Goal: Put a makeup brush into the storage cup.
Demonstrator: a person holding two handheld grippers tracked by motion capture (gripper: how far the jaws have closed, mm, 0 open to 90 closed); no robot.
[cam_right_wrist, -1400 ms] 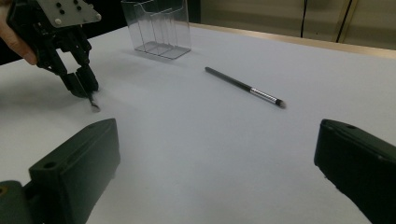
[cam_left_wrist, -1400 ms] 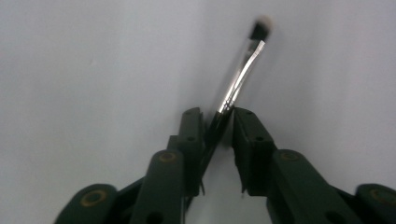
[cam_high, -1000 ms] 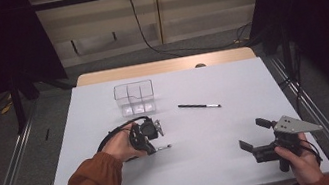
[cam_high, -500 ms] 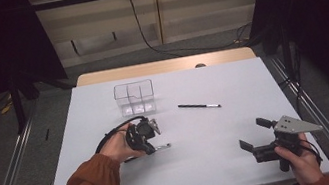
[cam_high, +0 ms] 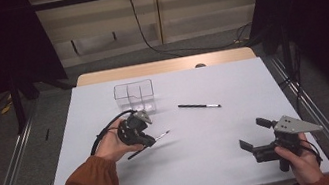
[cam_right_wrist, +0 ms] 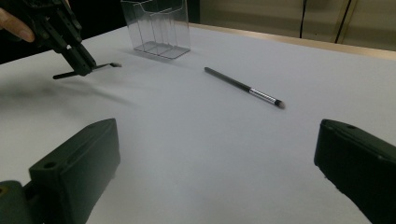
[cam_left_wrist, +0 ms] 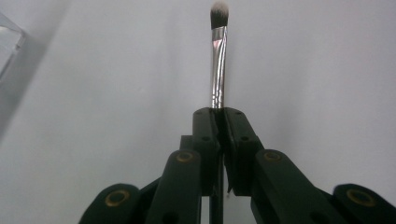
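My left gripper (cam_high: 148,142) is shut on a small makeup brush (cam_high: 159,137) and holds it just above the white table, left of centre. In the left gripper view the jaws pinch the brush (cam_left_wrist: 218,70) by its silver ferrule, bristles pointing away. In the right gripper view that gripper (cam_right_wrist: 80,63) and its brush (cam_right_wrist: 105,66) hang at upper left. A second, longer brush (cam_high: 199,106) lies flat on the table beyond centre, also seen as the dark brush (cam_right_wrist: 243,87). My right gripper (cam_high: 256,140) stands open near the front right edge, nothing between its jaws.
A clear plastic organiser (cam_high: 135,96) with compartments stands at the back left of the table (cam_high: 231,81); it is the clear box (cam_right_wrist: 156,28) in the right gripper view. Metal rails run along both sides of the table.
The left gripper has risen slightly and shifted a little toward the organiser with the brush in it. The right gripper has stayed where it was.
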